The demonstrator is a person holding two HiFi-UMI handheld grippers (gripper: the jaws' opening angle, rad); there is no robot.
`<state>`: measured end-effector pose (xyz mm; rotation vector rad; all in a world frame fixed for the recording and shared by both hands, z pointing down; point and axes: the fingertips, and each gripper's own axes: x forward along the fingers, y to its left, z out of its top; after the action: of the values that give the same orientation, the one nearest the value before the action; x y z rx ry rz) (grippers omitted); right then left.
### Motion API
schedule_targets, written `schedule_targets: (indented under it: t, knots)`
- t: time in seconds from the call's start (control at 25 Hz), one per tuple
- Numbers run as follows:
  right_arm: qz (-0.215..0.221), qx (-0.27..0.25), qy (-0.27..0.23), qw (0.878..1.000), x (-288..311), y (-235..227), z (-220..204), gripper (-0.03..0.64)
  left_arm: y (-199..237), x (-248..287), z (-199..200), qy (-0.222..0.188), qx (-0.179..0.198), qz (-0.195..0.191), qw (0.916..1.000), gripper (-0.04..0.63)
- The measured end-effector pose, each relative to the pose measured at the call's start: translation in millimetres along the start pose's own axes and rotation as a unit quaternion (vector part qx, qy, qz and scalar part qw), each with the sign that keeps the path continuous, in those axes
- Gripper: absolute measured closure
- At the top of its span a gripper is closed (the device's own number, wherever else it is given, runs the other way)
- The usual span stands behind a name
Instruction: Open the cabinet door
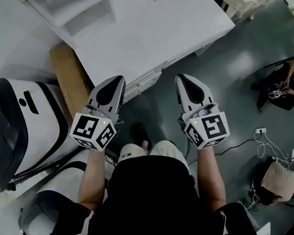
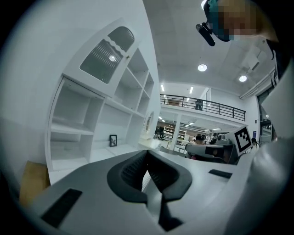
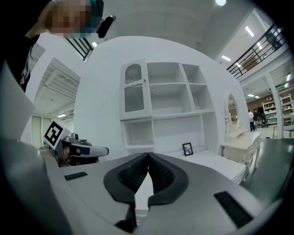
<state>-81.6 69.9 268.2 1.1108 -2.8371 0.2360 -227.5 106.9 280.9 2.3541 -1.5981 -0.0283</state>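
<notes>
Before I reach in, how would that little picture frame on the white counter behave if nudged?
The picture frame stands upright and looks thin, so it would probably tip easily. It seems small and light, likely sliding on the smooth counter. Its front may be glass, so possibly fragile.

Left gripper (image 1: 120, 79), right gripper (image 1: 182, 80): jaws together, seemingly empty.

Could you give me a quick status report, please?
Left gripper and right gripper jaws shut, empty. Cabinet door closed, untouched. White counter juts out below it.
</notes>
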Motion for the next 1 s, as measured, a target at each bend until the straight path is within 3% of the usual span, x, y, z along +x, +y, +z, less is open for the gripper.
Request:
schedule_targets:
  t: [0.48,1.0]
  knots:
    - [-0.075,0.012,0.051,0.996,-6.6,-43.5,-45.6,0.598,-10.4,39.4,-28.8,0.039,-0.011,-0.059,0.9974,0.572]
    - [-0.094,0.016,0.089,0.991,17.7,-114.8,-81.8,0.598,-3.6,89.7,-41.0,0.06,-0.018,-0.054,0.9966,0.572]
